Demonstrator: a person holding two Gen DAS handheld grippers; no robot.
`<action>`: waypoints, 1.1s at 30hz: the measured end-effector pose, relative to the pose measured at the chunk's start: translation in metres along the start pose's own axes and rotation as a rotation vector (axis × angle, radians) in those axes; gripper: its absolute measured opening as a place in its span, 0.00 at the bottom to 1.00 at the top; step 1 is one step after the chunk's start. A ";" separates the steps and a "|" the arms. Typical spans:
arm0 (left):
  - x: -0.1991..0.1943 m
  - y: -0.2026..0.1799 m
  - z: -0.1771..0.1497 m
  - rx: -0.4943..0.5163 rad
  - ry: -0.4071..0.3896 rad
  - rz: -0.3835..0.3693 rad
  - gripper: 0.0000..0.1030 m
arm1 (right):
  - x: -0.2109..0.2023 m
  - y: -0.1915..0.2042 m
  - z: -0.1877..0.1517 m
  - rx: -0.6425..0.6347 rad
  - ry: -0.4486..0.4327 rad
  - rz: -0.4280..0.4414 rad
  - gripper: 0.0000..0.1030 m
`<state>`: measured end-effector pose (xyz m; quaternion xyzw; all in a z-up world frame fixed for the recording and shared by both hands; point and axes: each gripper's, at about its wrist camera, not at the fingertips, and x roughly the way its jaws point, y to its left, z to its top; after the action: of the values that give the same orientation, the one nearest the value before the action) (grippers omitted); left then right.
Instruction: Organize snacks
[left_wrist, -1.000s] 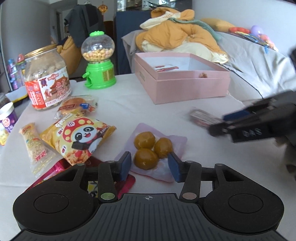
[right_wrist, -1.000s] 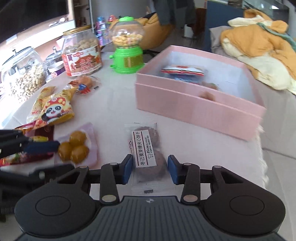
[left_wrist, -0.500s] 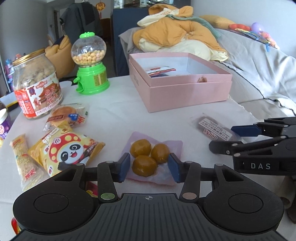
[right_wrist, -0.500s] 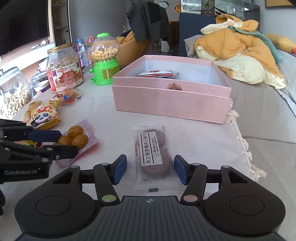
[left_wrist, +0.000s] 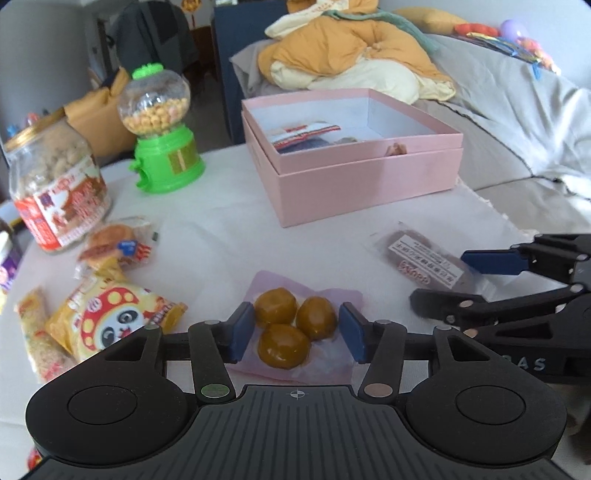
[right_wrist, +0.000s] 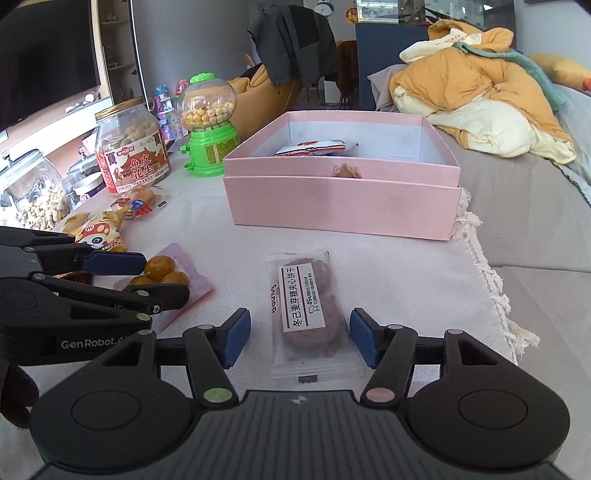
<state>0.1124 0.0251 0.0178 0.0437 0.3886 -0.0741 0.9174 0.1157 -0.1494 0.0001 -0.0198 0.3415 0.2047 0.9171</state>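
Two tools: both low over the white-clothed tabletop (left_wrist: 229, 229), side by side, each pointing toward the pink box.
Left tool (left_wrist: 295, 334): jaws spread and just been opening; blue pads flank the pouch of three brown glazed balls (left_wrist: 293, 328) without pressing on it.
Glazed-ball pouch: pale pink wrapper lying flat on the tabletop, between the left tool's pads; in the right wrist view (right_wrist: 162, 275) it shows partly behind that tool's fingers.
Right tool (right_wrist: 299, 341): jaws spread and just been opening; pads stand either side of the near end of the biscuit pack (right_wrist: 308, 314), clear of the wrapper.
Biscuit pack: clear wrapper with a white printed label over dark round biscuits, flat on the tabletop, lengthwise toward the box; in the left wrist view (left_wrist: 424, 258) it lies beside the right tool's fingers.
Pink box (right_wrist: 343, 203): open, nested in its lid, beyond both tools; a red-and-white snack packet (right_wrist: 314, 147) and a small brown piece inside.
Panda snack bag (left_wrist: 110, 317): left of the glazed balls, flat.
Wrapped bun (left_wrist: 114, 243): just beyond the panda bag.
Peanut jar (left_wrist: 55, 188): upright, gold lid, far left.
Green candy dispenser (left_wrist: 162, 129): upright between the jar and the box.
Glass jar of nuts (right_wrist: 29, 195): at the left edge in the right wrist view.
Sofa (left_wrist: 517, 122): behind the tabletop, bearing a heap of orange and cream bedding (left_wrist: 354, 55).
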 end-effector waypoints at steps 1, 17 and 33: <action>0.000 0.001 0.000 -0.010 0.005 -0.013 0.55 | 0.000 0.000 0.000 -0.001 0.001 0.001 0.60; 0.016 0.003 0.008 0.027 -0.038 0.110 0.75 | 0.000 -0.007 0.000 0.047 -0.007 -0.044 0.62; 0.000 0.005 0.000 0.085 -0.048 -0.063 0.73 | -0.012 -0.020 0.001 0.114 -0.068 -0.022 0.64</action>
<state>0.1132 0.0299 0.0176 0.0687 0.3642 -0.1203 0.9210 0.1156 -0.1722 0.0063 0.0357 0.3212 0.1754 0.9299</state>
